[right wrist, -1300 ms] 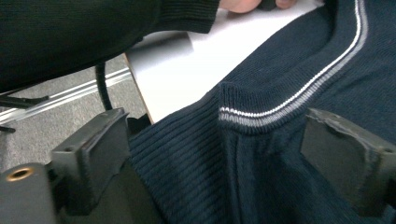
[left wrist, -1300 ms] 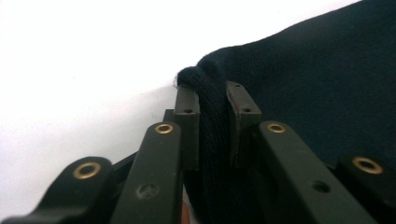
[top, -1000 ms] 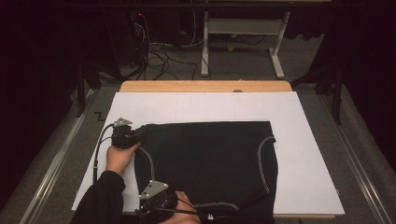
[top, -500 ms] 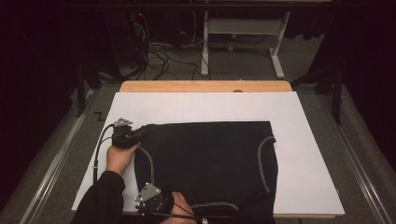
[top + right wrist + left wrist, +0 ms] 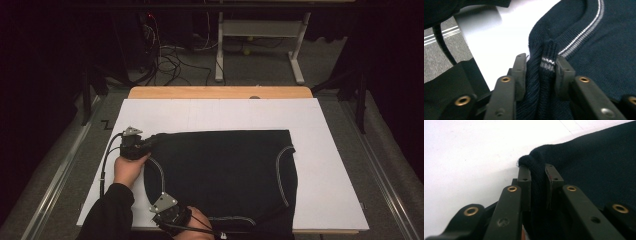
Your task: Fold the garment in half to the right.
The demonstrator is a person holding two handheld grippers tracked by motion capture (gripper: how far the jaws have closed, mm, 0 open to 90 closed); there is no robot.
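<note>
Dark sweater [image 5: 225, 175] lies flat on white sheet [image 5: 325, 150], long axis left-right, stretching away rightward from both grippers. Left gripper [image 5: 136, 146] clamps far-left corner. Right gripper [image 5: 170, 212] jaws just closing, pinching ribbed striped hem [image 5: 547, 62] at near-left edge.

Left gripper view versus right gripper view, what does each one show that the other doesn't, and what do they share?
Left gripper view: the left gripper pinching a plain rolled edge of the dark garment, with bare white board beside it.

Right gripper view: the right gripper, whose jaws have just been closing, clamped on a ribbed band with a grey stripe, plus a cable and grey floor.

Both: black jaws gripping a fold of the same garment on the white board.
</note>
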